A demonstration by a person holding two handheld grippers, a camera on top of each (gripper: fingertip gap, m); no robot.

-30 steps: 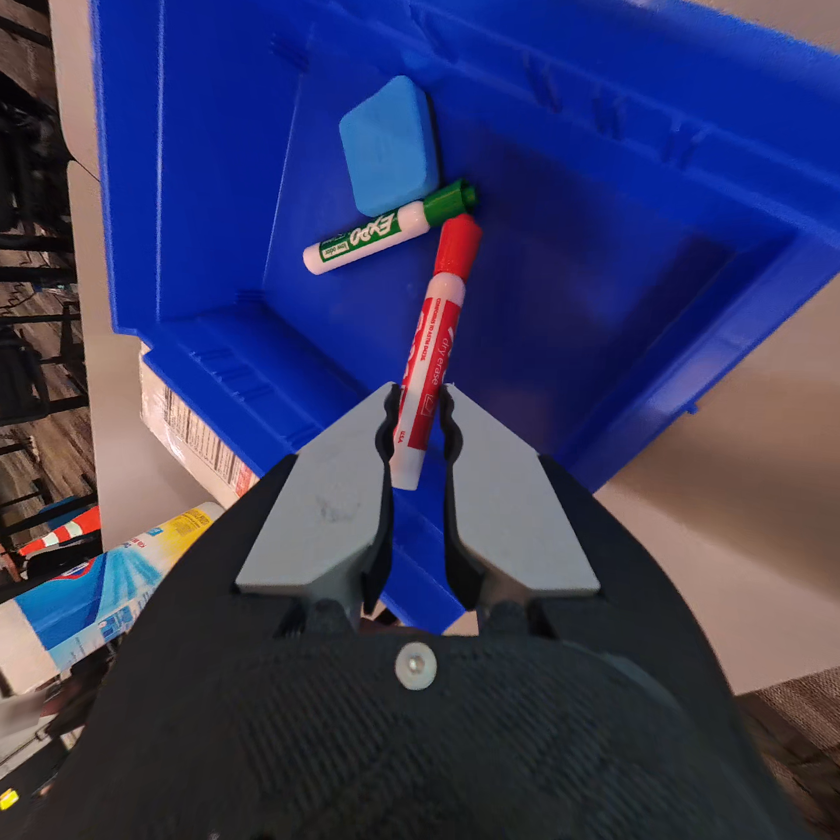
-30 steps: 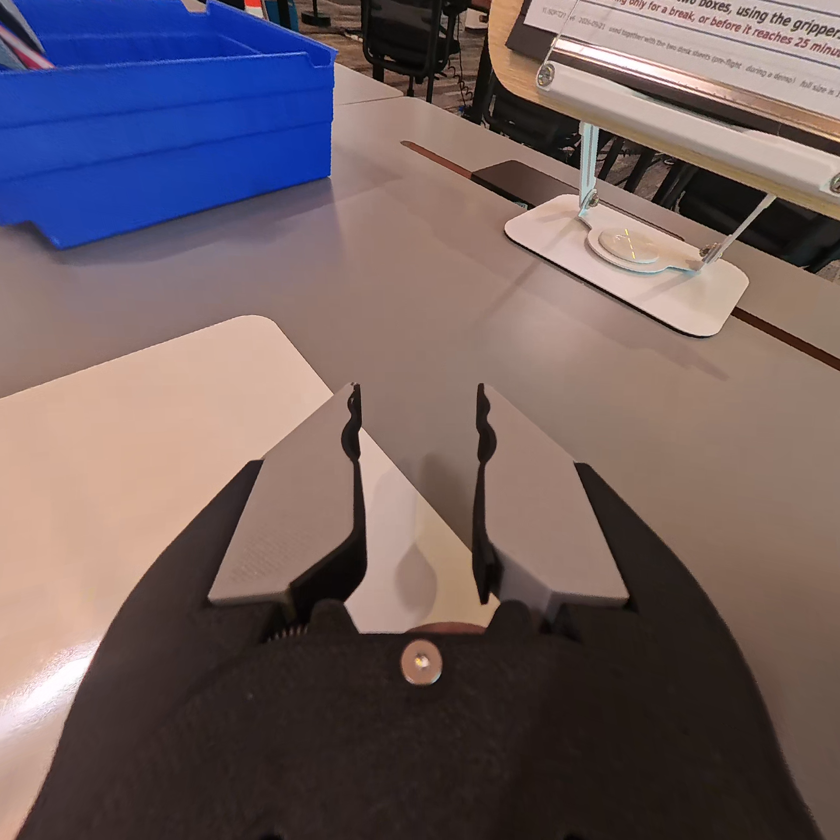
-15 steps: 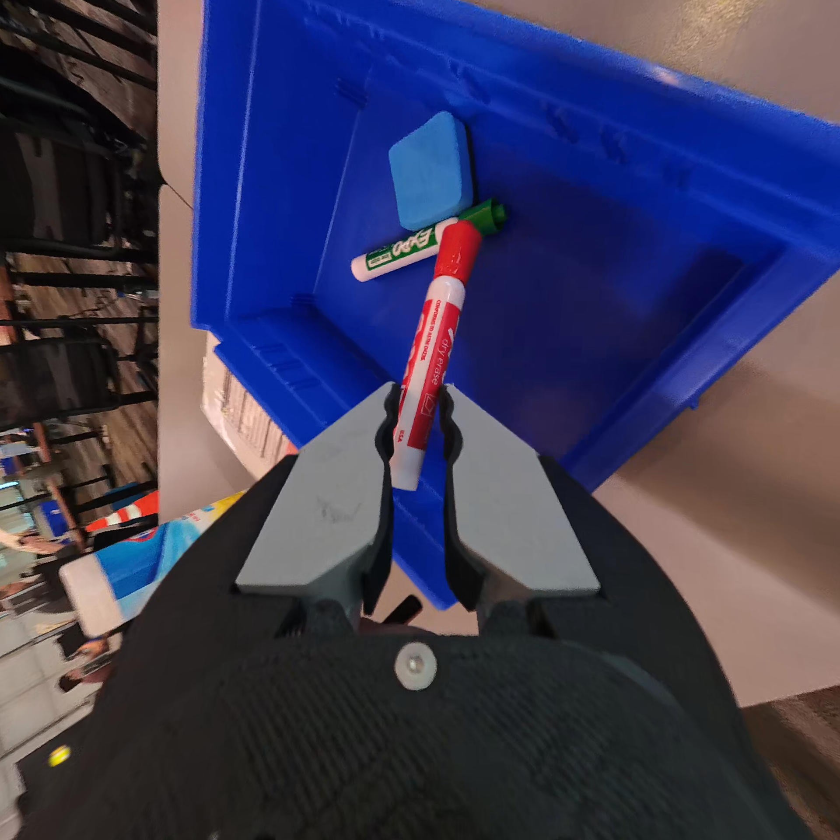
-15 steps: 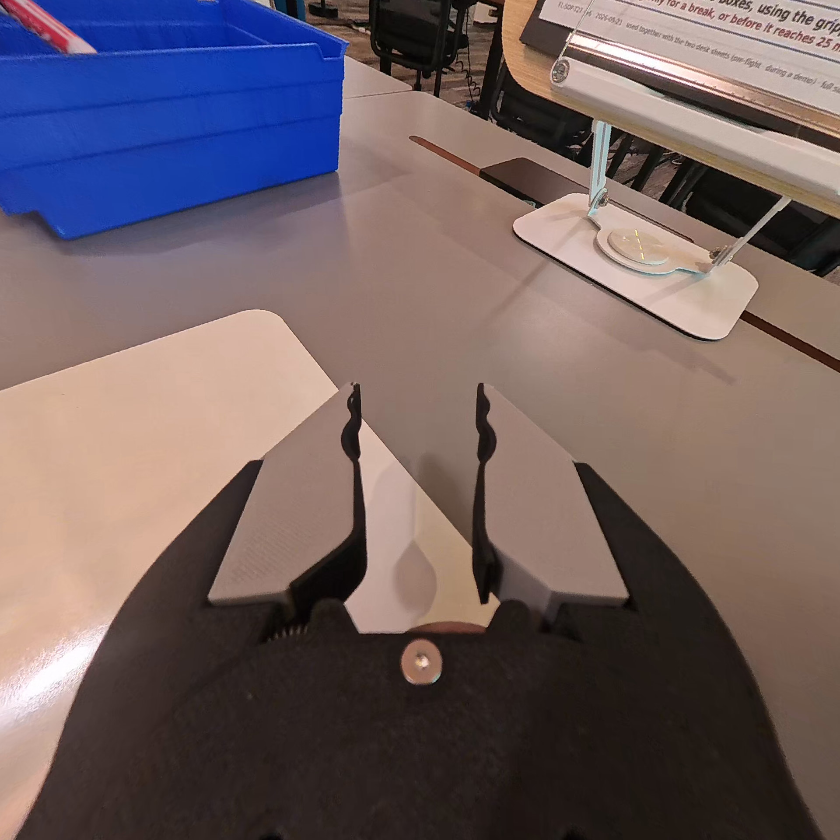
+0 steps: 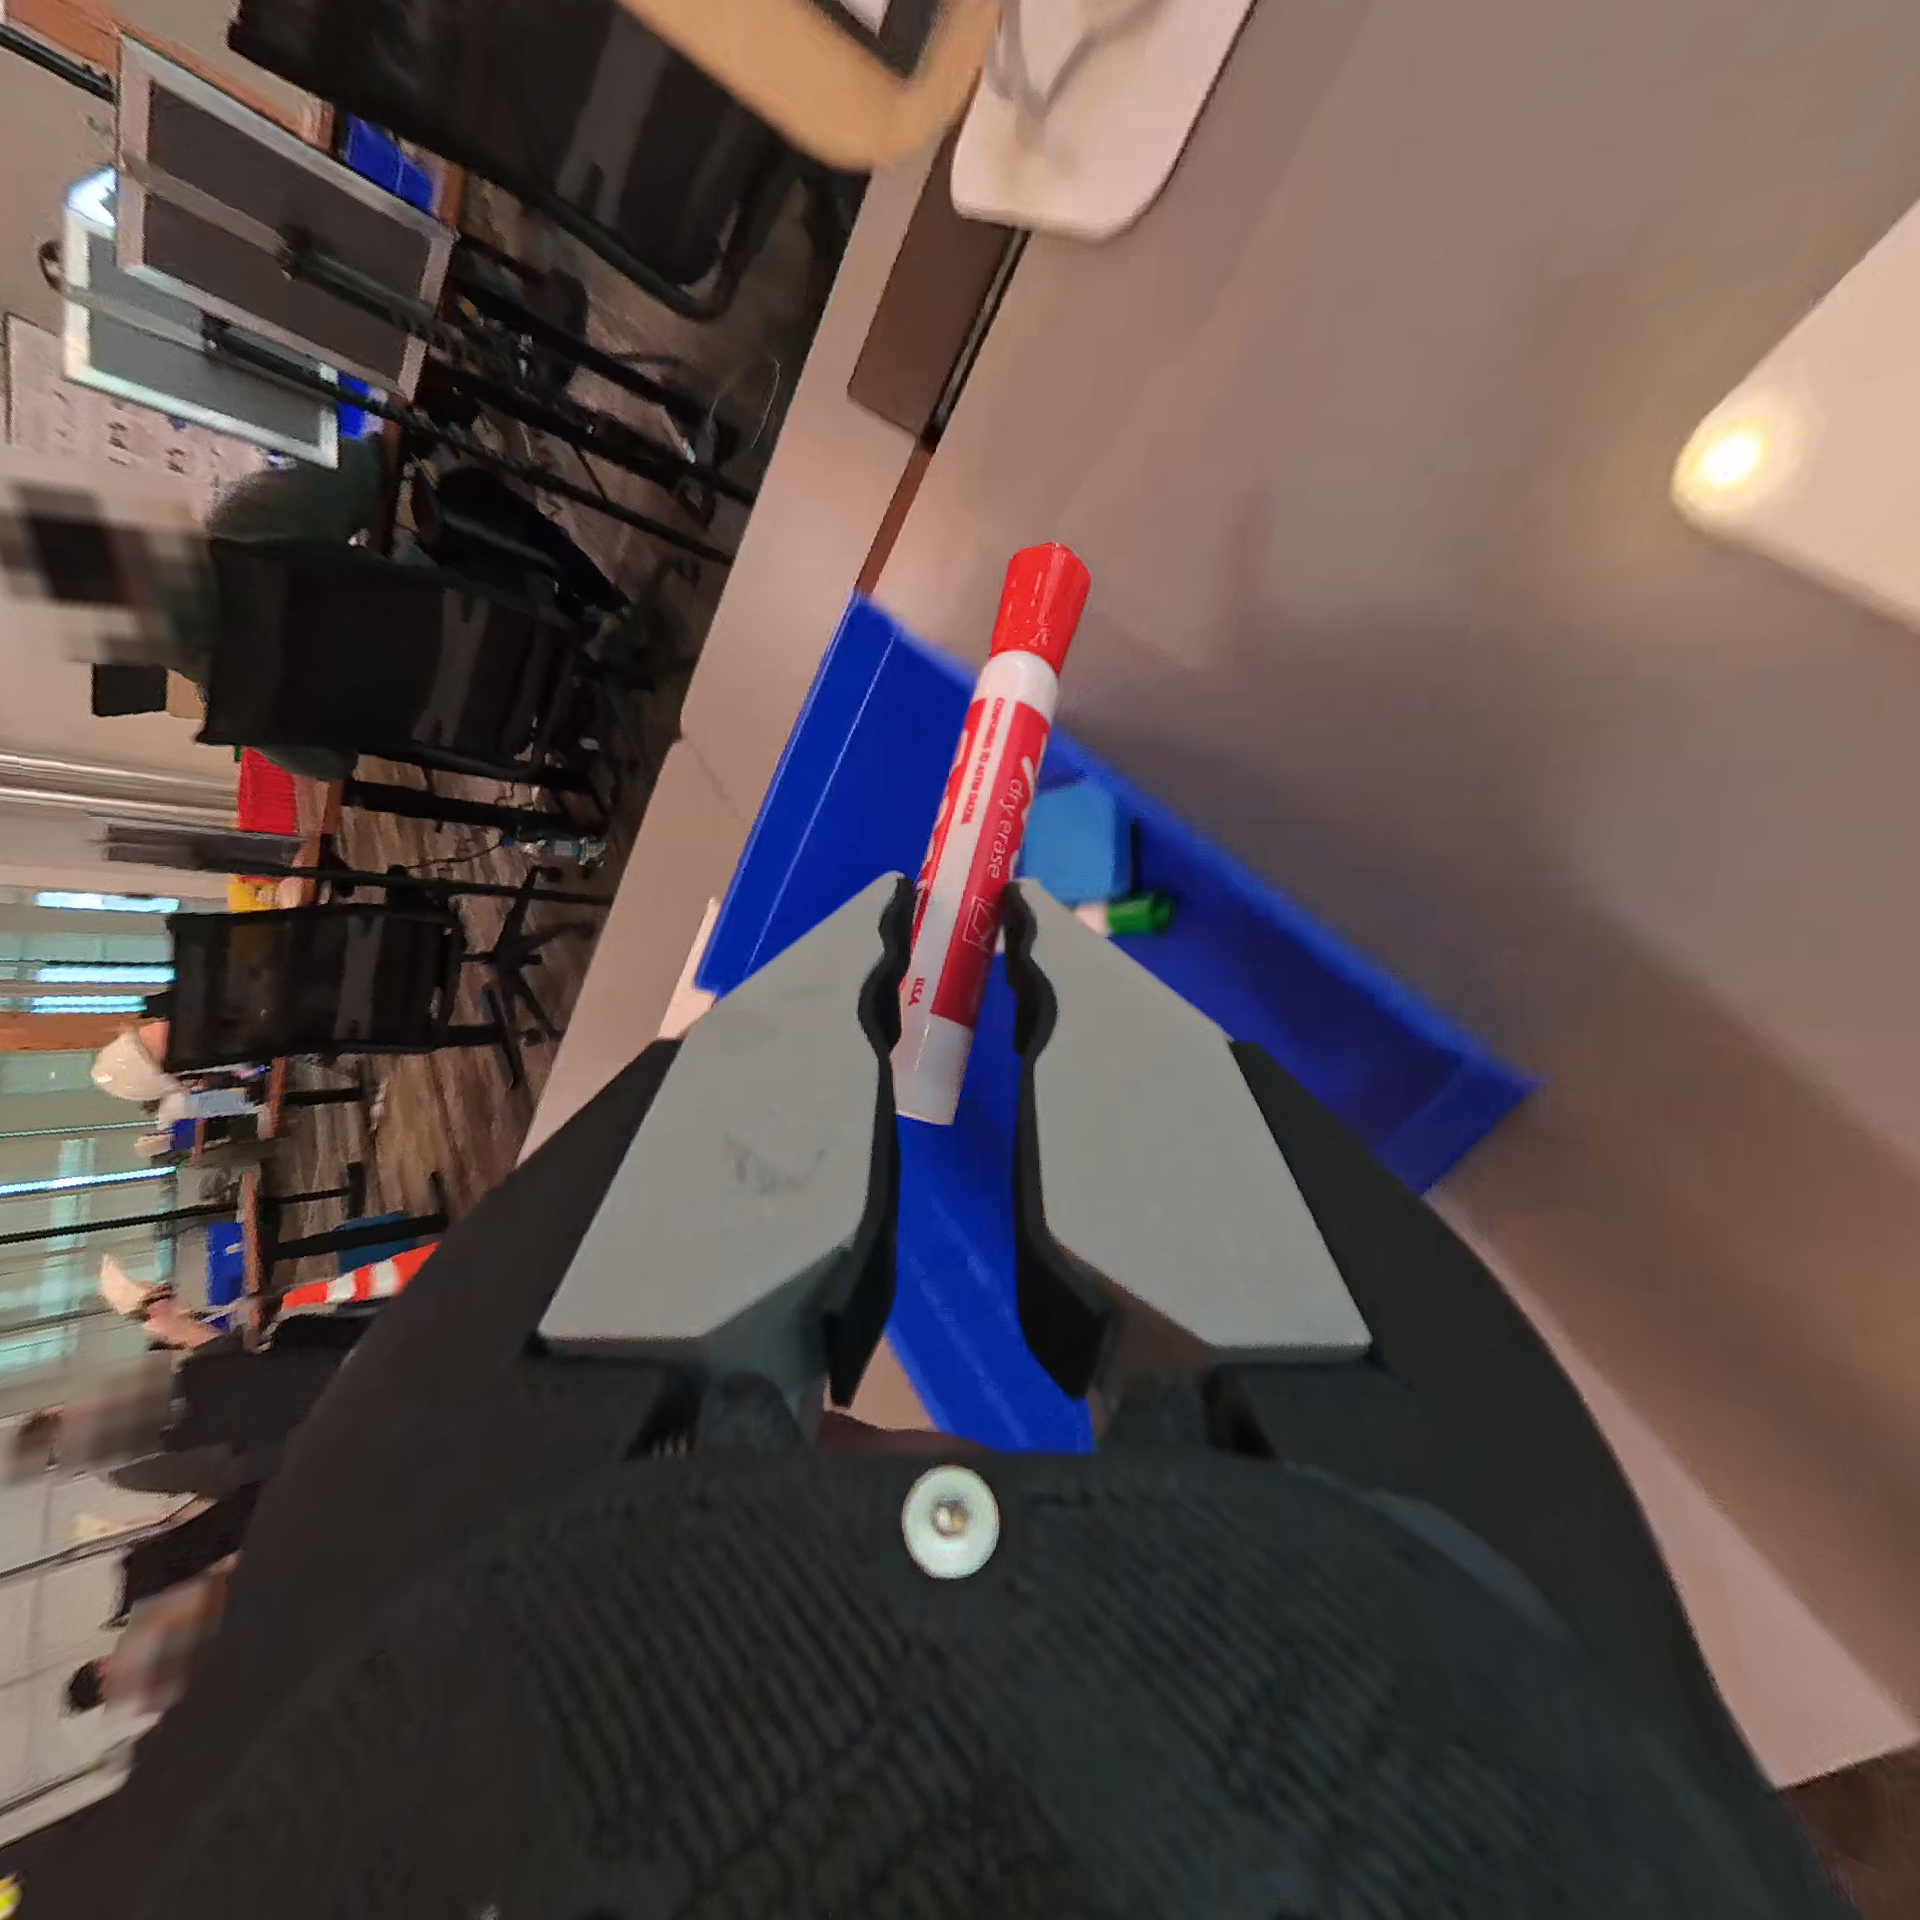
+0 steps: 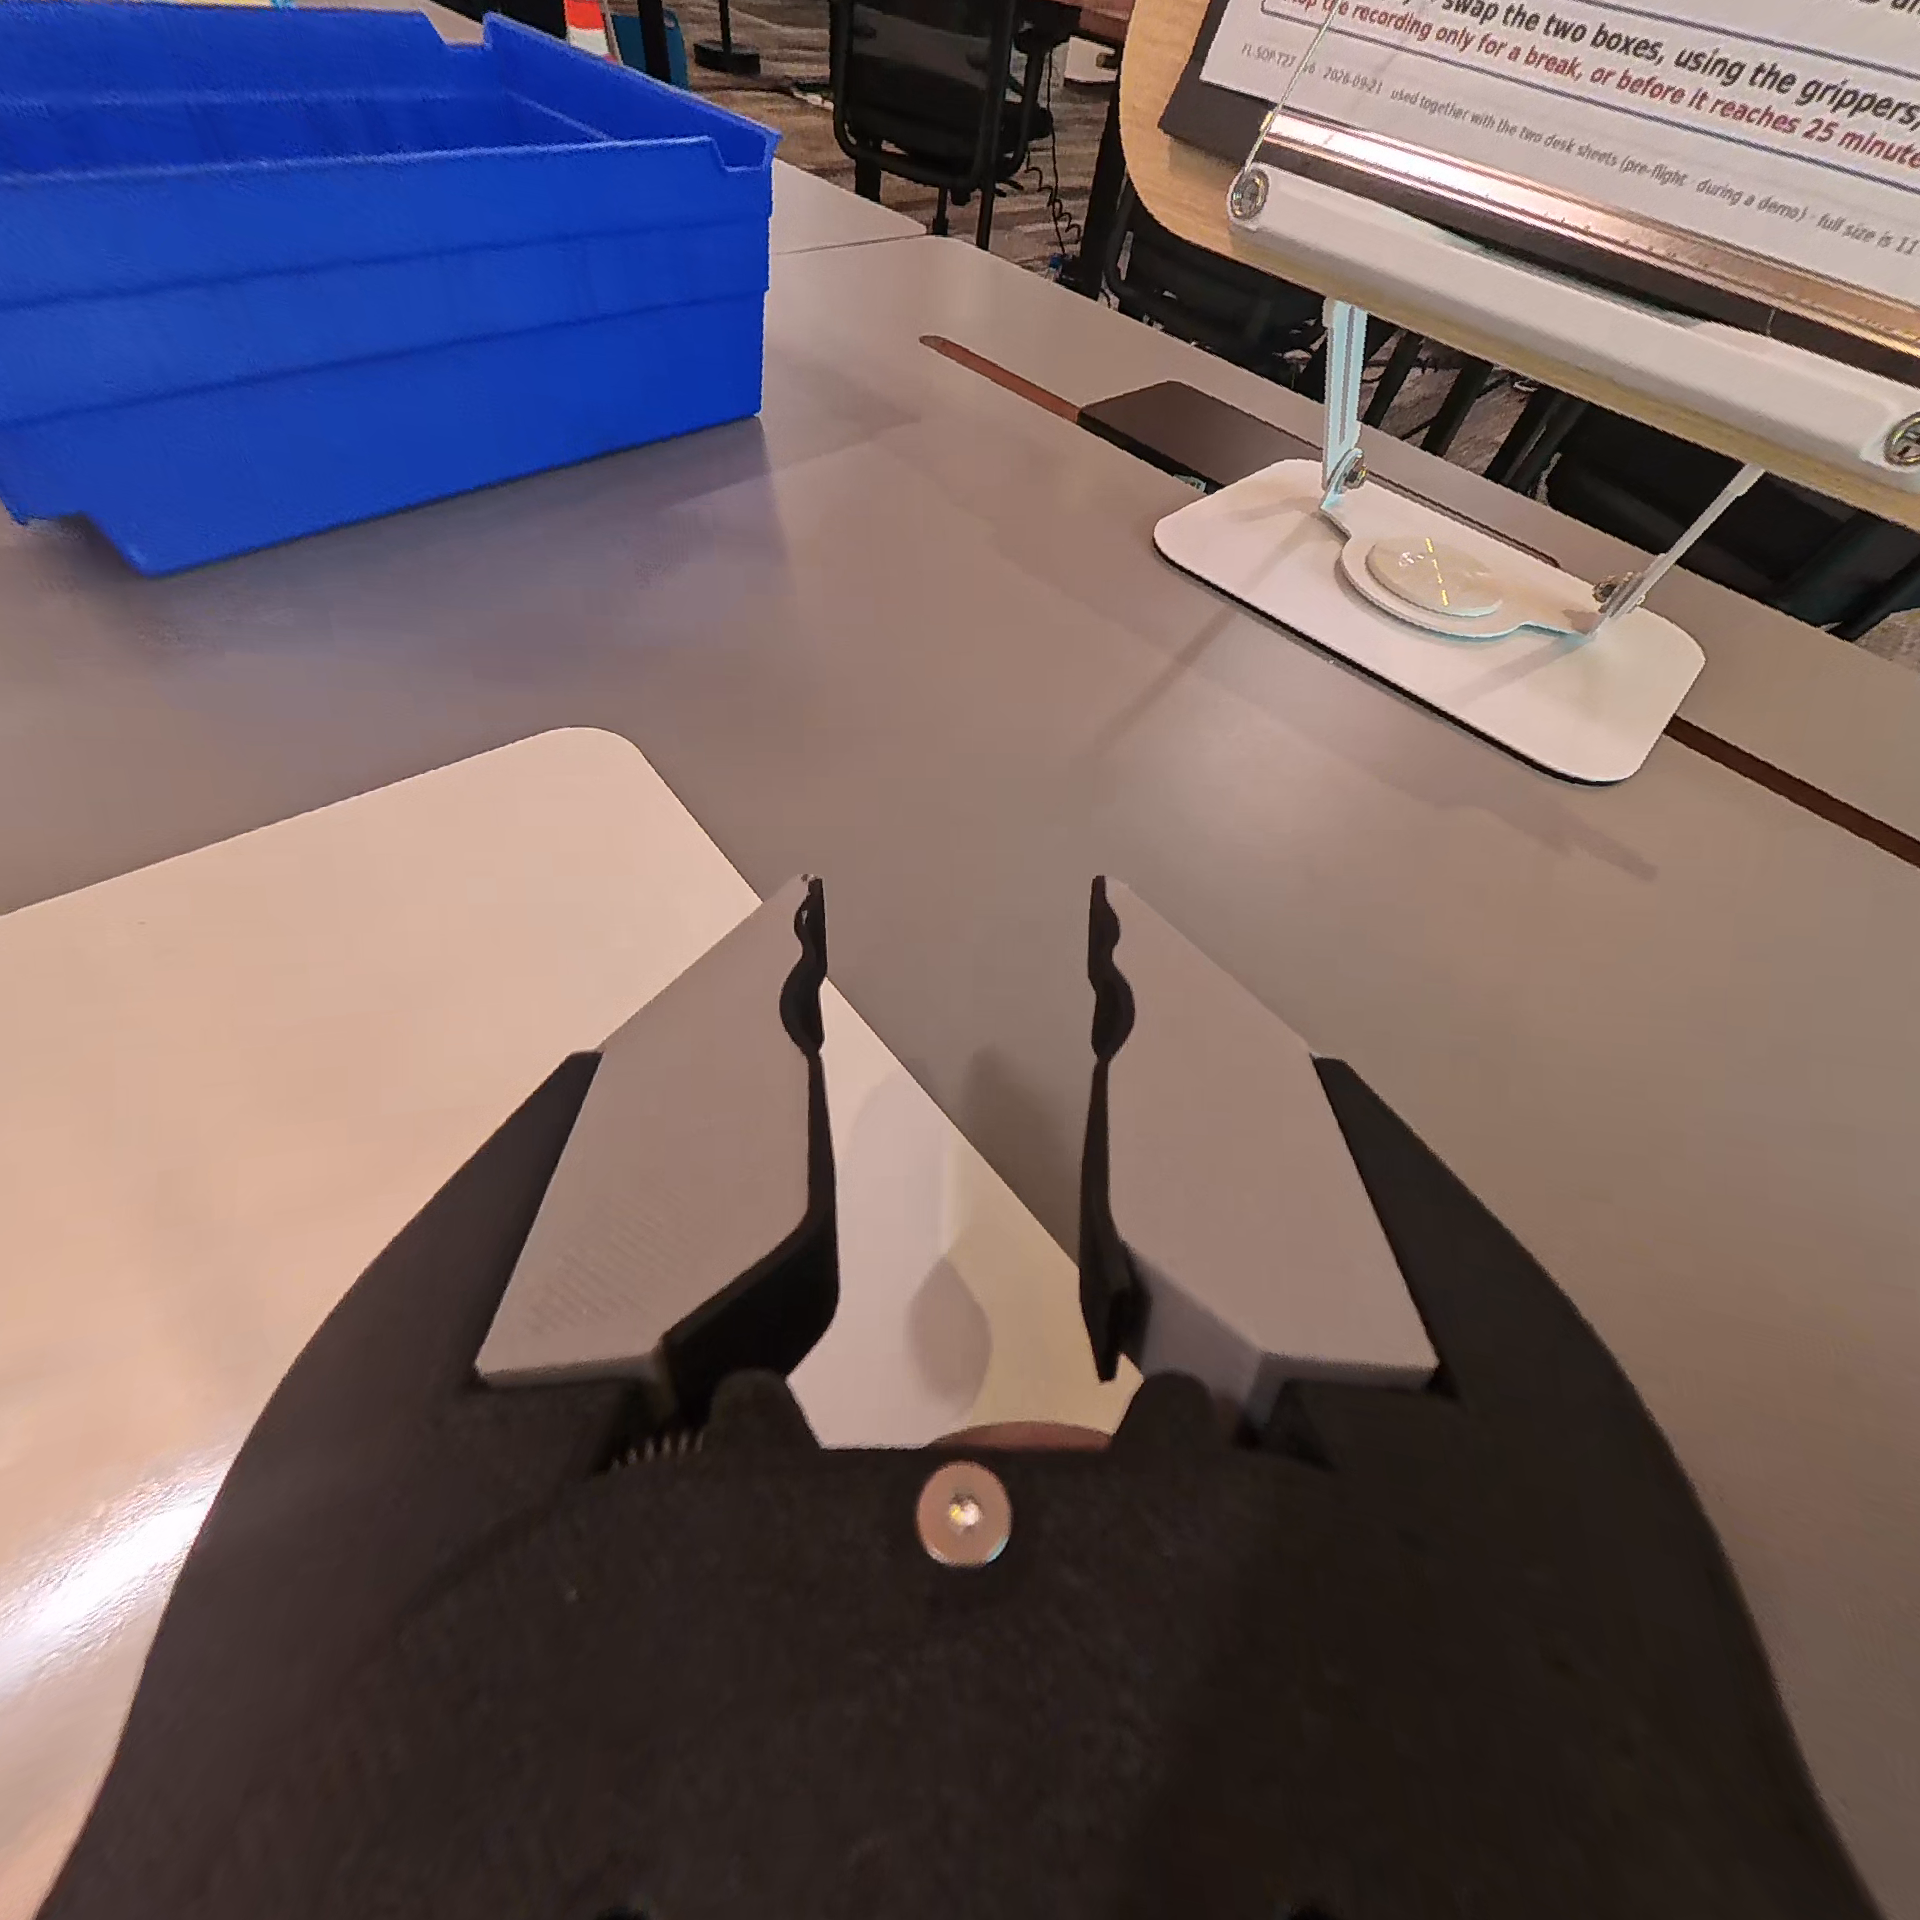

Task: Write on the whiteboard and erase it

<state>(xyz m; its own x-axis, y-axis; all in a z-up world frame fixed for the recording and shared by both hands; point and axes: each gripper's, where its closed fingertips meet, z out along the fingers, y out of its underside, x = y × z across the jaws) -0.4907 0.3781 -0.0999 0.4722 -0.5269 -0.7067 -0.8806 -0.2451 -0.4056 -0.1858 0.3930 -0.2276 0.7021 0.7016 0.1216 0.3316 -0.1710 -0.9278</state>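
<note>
Red marker (image 5: 987,831) in L hand-held gripper (image 5: 951,914) (capped)

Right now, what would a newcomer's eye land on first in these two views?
First the red dry-erase marker, cap still on, clamped in the left gripper above the blue bin that holds a blue eraser. Next, the right gripper, open and empty over the corner of the blank whiteboard.
</note>
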